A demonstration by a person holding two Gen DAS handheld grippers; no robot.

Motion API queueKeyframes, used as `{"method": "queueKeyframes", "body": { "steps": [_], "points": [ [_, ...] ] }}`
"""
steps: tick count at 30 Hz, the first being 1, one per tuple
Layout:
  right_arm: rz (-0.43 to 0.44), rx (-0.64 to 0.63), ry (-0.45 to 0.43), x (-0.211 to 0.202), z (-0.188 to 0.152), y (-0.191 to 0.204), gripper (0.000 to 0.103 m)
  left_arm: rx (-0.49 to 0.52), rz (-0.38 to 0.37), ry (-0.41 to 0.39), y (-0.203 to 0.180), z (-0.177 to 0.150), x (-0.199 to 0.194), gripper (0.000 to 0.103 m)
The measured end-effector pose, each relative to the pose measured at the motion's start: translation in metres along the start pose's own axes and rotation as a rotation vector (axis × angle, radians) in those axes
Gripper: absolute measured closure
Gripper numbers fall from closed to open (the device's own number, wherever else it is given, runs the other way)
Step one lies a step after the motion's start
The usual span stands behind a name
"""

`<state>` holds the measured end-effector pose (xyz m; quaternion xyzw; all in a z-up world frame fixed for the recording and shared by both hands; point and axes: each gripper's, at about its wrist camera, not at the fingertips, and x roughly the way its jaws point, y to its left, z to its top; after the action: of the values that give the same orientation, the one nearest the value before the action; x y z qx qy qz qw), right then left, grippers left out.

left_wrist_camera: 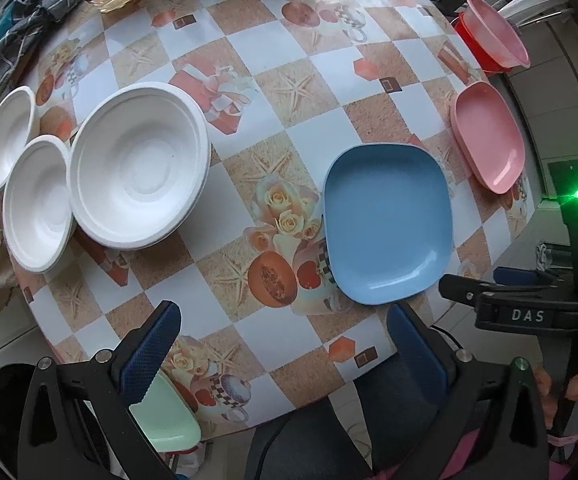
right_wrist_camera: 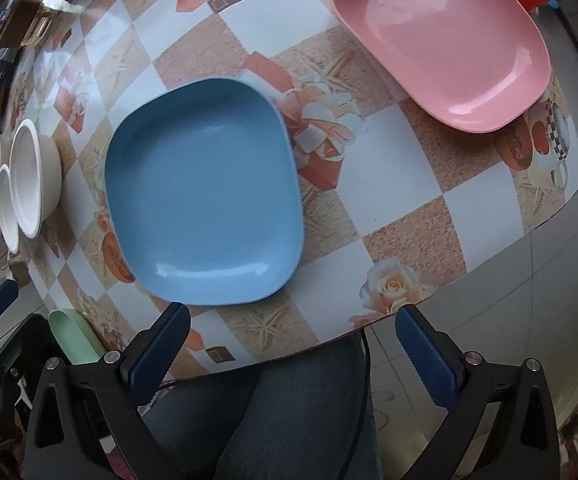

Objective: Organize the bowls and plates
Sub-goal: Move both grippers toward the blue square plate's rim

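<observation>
Both of my grippers hang over the near edge of the table (left_wrist_camera: pixel 249 92), and both are spread wide with nothing between the pads. My right gripper (right_wrist_camera: pixel 293 350) sits just short of the blue plate (right_wrist_camera: pixel 205 192), its left pad close to the plate's near rim but not touching. My left gripper (left_wrist_camera: pixel 285 344) hovers nearer the middle, with the green plate (left_wrist_camera: pixel 169 420) tucked under its left finger at the table's edge.

Off to the right lies the pink plate (right_wrist_camera: pixel 445 44), apart from the blue one, and beyond it a pink bowl (left_wrist_camera: pixel 497 32) nested in a red bowl (left_wrist_camera: pixel 473 44). Far left, three white bowls (left_wrist_camera: pixel 137 164) huddle together, rims touching or overlapping.

The coloured plates look like stiff, glossy plastic: light, I'd judge, but slippery, and shallow enough that only the raised rim offers a bite. I'd pinch the blue plate's near lip, one pad over and one under. The white bowls look like thin moulded pulp, feather-light and easy to crush, so a gentle squeeze on the rim.
</observation>
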<state>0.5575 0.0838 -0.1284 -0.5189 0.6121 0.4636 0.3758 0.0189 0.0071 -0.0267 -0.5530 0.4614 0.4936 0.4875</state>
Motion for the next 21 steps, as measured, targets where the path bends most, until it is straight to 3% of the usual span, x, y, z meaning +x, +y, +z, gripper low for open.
{"method": "queueKeyframes", "body": {
  "steps": [6, 21],
  "points": [
    [-0.036, 0.022, 0.008, 0.012, 0.004, -0.003, 0.000, 0.008, 0.065, 0.007, -0.004, 0.008, 0.021, 0.000],
    [-0.030, -0.004, -0.056, 0.019, 0.036, 0.020, 0.000, 0.020, 0.072, -0.039, -0.036, 0.033, 0.066, 0.000]
  ]
}}
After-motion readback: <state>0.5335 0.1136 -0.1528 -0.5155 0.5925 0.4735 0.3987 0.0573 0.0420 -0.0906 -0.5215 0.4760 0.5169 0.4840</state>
